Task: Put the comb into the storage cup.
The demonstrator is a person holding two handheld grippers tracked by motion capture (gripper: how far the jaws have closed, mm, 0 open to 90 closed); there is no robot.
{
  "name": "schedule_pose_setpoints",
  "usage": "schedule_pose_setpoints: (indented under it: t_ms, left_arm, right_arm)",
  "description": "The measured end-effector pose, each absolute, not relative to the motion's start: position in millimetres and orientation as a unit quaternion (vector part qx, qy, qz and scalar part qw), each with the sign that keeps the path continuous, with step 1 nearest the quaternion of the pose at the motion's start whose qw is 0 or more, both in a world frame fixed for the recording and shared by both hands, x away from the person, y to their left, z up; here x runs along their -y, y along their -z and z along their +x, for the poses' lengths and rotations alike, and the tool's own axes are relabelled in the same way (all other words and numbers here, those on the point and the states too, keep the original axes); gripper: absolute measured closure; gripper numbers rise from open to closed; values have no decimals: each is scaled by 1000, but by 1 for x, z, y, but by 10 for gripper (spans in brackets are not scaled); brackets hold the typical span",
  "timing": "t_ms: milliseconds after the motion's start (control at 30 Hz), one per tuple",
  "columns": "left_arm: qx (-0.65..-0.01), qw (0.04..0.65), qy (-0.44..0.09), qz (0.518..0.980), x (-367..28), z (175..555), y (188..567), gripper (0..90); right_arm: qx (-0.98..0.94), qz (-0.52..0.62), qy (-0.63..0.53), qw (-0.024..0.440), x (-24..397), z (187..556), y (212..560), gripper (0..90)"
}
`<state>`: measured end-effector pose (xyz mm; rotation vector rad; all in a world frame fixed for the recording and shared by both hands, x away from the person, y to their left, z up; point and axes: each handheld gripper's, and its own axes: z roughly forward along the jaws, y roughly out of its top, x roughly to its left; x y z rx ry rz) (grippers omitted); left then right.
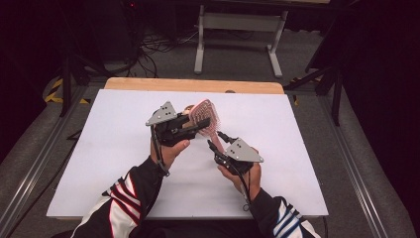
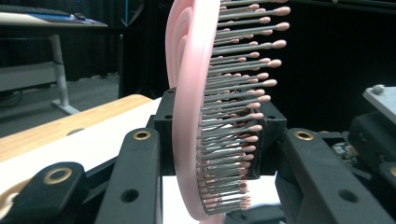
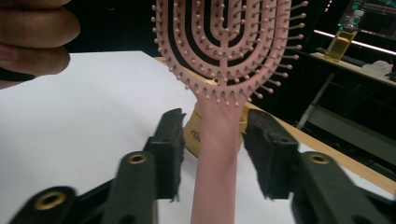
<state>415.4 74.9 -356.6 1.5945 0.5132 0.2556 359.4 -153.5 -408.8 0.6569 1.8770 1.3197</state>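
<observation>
A pink hairbrush (image 1: pixel 207 118) is held up above the white tabletop (image 1: pixel 114 163), head uppermost and handle slanting down to the right. My left gripper (image 1: pixel 197 124) is shut on the head; in the left gripper view its pads (image 2: pixel 163 126) press the pink back and the bristle tips of the brush (image 2: pixel 191 93). My right gripper (image 1: pixel 214 145) stands at the handle. In the right gripper view the handle (image 3: pixel 215 158) runs up between the two jaws of that gripper (image 3: pixel 212 144) with a gap on each side, so it is open. The bristled face (image 3: pixel 224 42) looks toward that camera.
A small yellowish round object (image 3: pixel 192 133) sits behind the handle near the table's wooden far edge (image 1: pixel 148 83). Fingers of the left hand (image 3: pixel 32 37) show at the upper left. Beyond the table stand a white metal frame (image 1: pixel 237 22) and a bottle (image 3: pixel 343 39).
</observation>
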Motion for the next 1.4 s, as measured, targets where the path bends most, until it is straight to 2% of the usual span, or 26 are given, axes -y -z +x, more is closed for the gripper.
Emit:
schedule_pose_setpoints:
  t_ms: [400, 900, 1400]
  left_arm:
    - [-234, 663, -133, 699, -90, 416, 350, 639]
    - [-248, 661, -154, 692, -113, 414, 343, 639]
    - [-244, 654, -170, 696, -123, 416, 338, 640]
  right_arm:
    - [-725, 224, -534, 373, 185, 349, 401, 330]
    - [-719, 241, -517, 398, 227, 337, 409, 227]
    - [-715, 267, -513, 394, 249, 332, 424, 142]
